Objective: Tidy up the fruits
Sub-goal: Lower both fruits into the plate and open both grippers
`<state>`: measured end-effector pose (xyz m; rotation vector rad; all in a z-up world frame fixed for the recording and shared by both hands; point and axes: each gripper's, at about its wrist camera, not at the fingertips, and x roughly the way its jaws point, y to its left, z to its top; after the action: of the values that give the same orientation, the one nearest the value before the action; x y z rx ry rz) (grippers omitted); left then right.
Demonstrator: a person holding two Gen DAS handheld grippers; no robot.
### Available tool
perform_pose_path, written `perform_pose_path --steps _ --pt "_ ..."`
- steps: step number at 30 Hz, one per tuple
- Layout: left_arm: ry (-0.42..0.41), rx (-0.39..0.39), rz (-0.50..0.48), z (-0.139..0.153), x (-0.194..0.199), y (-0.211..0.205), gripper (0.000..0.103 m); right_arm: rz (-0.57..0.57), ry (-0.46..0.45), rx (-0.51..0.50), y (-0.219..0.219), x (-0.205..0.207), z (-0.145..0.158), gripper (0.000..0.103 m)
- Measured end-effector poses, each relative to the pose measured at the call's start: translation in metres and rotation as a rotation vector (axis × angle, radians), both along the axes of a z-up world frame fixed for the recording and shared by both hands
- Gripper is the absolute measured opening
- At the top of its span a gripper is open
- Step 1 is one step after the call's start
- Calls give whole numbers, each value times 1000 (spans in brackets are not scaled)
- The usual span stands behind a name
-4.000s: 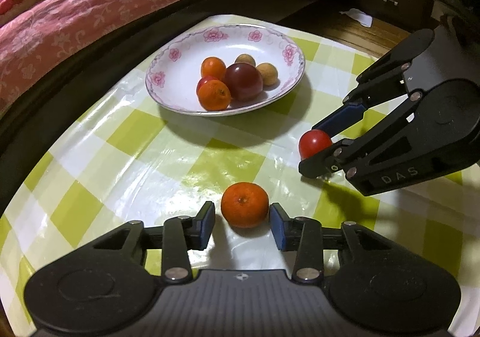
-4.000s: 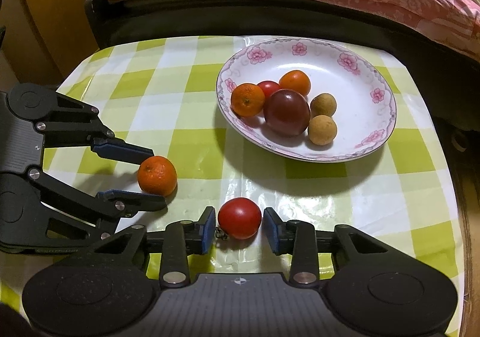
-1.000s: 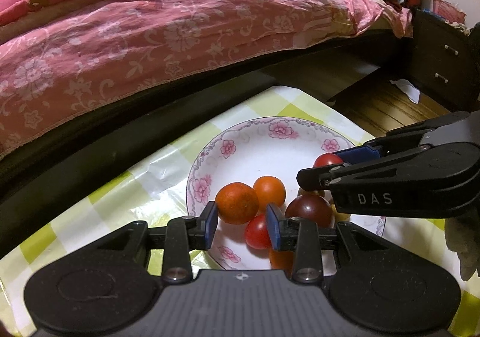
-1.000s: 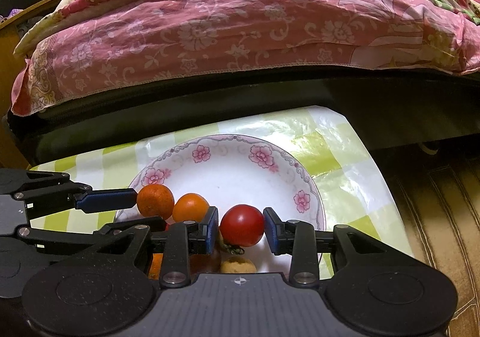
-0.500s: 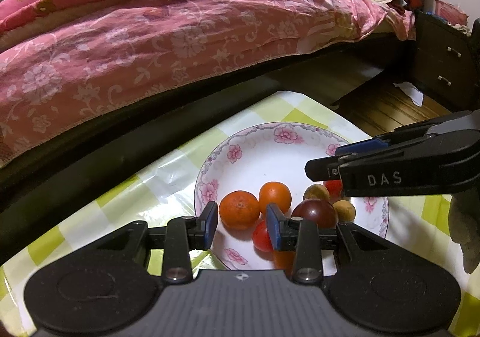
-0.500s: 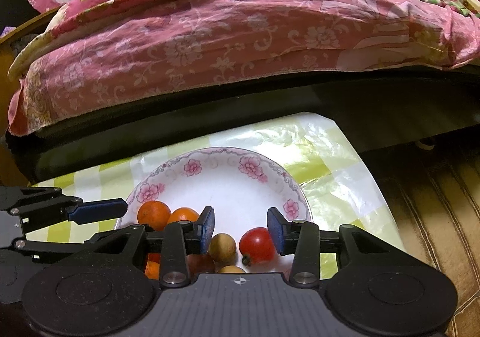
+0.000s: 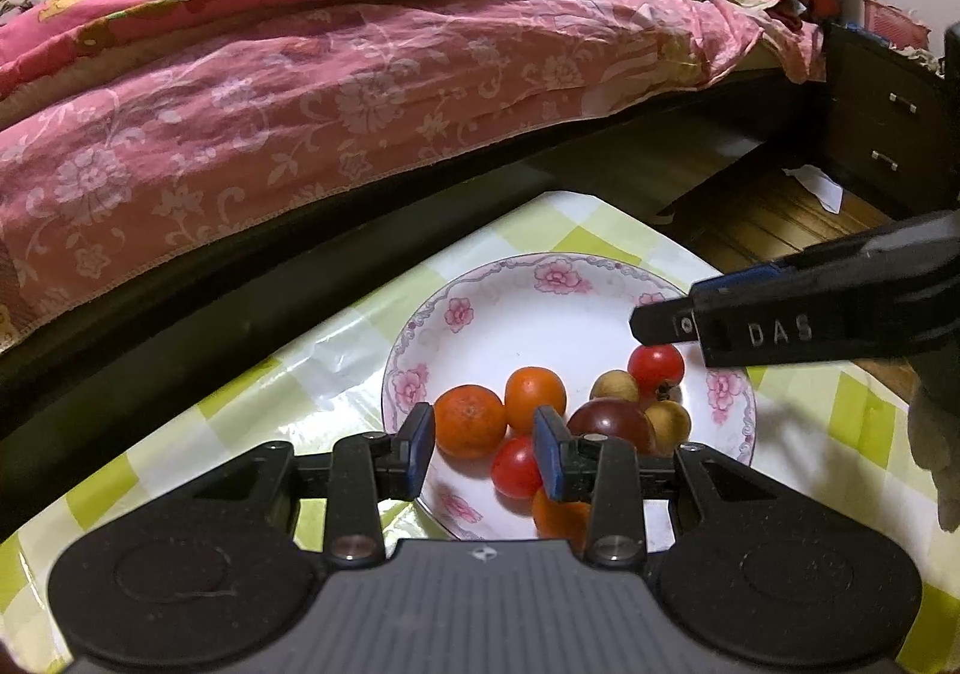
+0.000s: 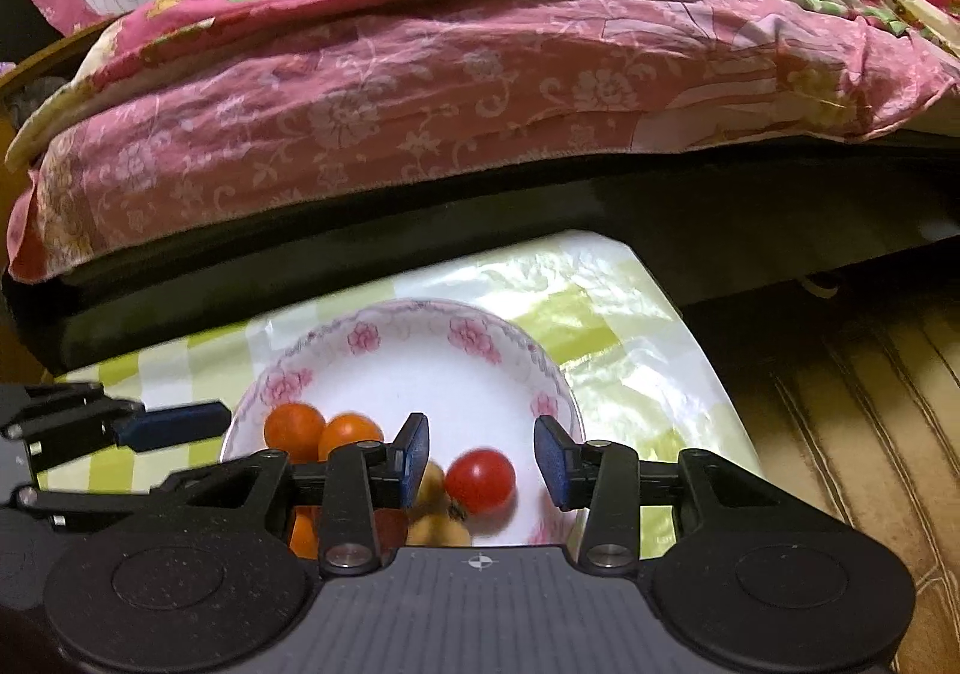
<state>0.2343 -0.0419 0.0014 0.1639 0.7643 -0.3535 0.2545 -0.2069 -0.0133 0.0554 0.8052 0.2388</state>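
A white plate with pink flowers (image 7: 510, 308) (image 8: 480, 374) holds several fruits on the checked tablecloth. The orange (image 7: 469, 421) that I carried lies in it on the left, just beyond my open left gripper (image 7: 483, 443). A second orange (image 7: 535, 392), a dark plum (image 7: 609, 425), small brown fruits and a red tomato (image 7: 517, 467) lie beside it. Another red tomato (image 8: 480, 481) (image 7: 656, 366) lies loose in the plate under my open right gripper (image 8: 483, 452). In the left wrist view the right gripper (image 7: 678, 317) hovers over the plate's right side.
A bed with a pink floral quilt (image 7: 300, 92) and a dark frame runs close behind the table. A dark drawer cabinet (image 7: 882, 134) stands at the right. The table's far corner (image 8: 618, 248) drops to a wooden floor (image 8: 840, 374).
Both grippers opened and let go: the orange and the tomato now lie in the plate. Both grippers have drawn back and risen a little.
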Motion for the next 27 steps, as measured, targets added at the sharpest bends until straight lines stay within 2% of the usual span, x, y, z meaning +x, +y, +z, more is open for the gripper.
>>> perform_pose_path --steps 9,16,18,20,27 --pt "11 20 5 0 -6 -5 48 -28 31 -2 -7 -19 4 37" --pt "51 14 25 -2 -9 -9 49 -60 70 -3 -8 -36 -1 38" --pt "53 16 26 -1 -12 -11 52 -64 78 -2 -8 -41 -3 38" --pt "55 14 30 1 -17 -11 59 -70 78 0 -8 -45 -3 39" --pt "51 24 63 5 -34 -6 67 -94 68 21 -11 -58 6 42"
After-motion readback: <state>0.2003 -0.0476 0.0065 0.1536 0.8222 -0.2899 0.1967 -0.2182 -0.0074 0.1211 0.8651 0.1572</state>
